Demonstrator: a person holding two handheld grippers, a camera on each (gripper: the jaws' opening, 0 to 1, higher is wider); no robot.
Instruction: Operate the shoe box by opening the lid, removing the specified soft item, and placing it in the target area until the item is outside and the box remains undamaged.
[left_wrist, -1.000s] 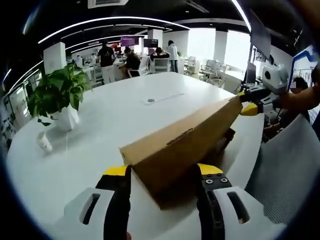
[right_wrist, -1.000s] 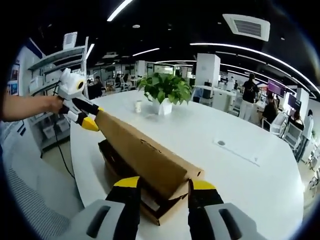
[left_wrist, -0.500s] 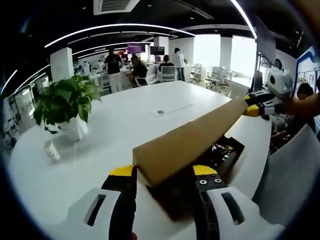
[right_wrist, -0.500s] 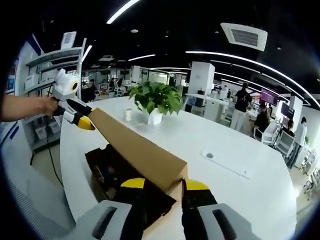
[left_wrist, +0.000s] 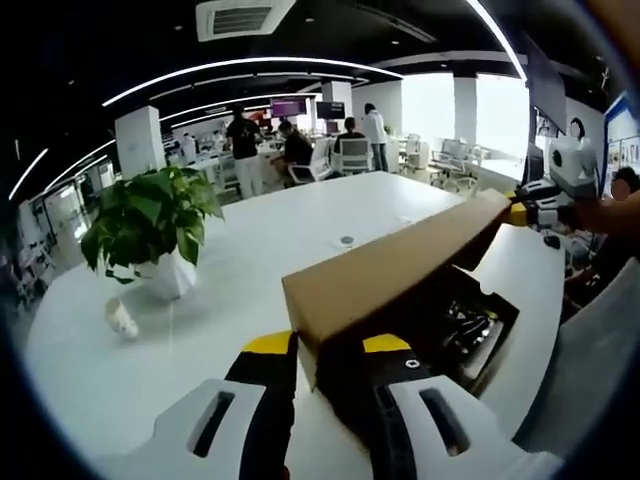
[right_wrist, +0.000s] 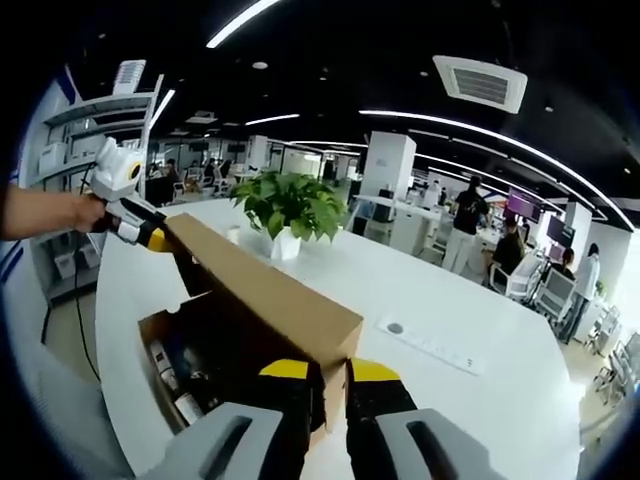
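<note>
As the lid (left_wrist: 390, 270) rose higher off the box (right_wrist: 200, 365) than a second earlier, the left gripper (left_wrist: 330, 352) and right gripper (right_wrist: 330, 372) each pinched one end, exposing dark contents near the plant (left_wrist: 150, 215); removal could follow.

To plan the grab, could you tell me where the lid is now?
The lid is raised over the open box, gripped at each end by a gripper, plant behind it.

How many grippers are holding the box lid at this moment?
2. The left gripper clamps one end of the raised cardboard lid; the right gripper clamps the opposite end, above the open box on the white table.
</note>
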